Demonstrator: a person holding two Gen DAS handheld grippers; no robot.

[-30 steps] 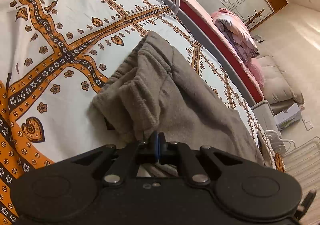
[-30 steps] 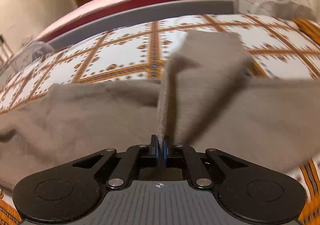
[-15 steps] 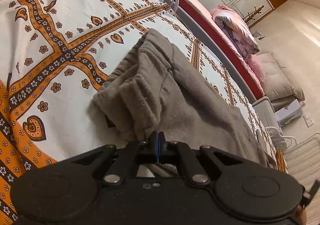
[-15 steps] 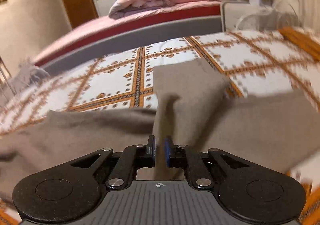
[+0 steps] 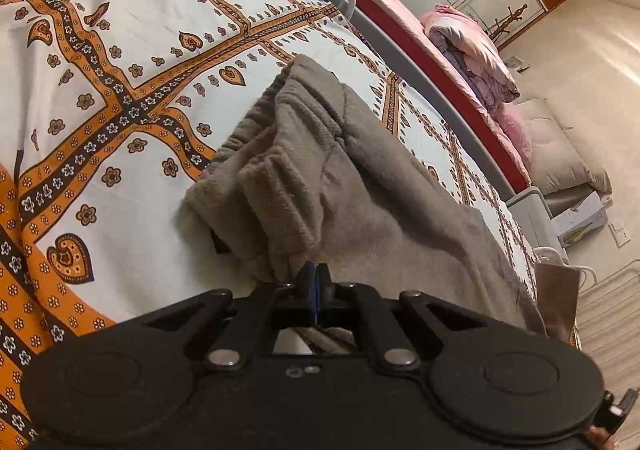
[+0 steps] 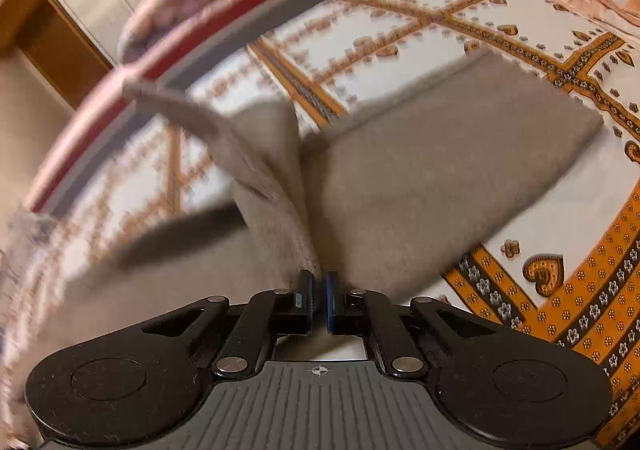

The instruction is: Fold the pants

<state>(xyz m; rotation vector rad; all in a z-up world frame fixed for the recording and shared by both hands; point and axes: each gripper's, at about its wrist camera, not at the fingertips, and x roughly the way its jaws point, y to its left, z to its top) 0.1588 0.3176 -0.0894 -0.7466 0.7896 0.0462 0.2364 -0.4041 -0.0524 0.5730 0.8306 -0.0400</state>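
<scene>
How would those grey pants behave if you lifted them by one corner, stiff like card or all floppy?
Probably floppy: where the right gripper pinches the grey pants, the cloth rises in a soft drooping peak. The fuzzy, thick-looking fabric bunched at the waistband near the left gripper suggests it grips rather than slips. It likely drags on the bedspread.

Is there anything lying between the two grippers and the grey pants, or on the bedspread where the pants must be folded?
Nothing visible does. The left gripper is shut on the pants near the waistband, and the right gripper pinches a lifted leg. The bedspread around them shows only its pattern.
</scene>
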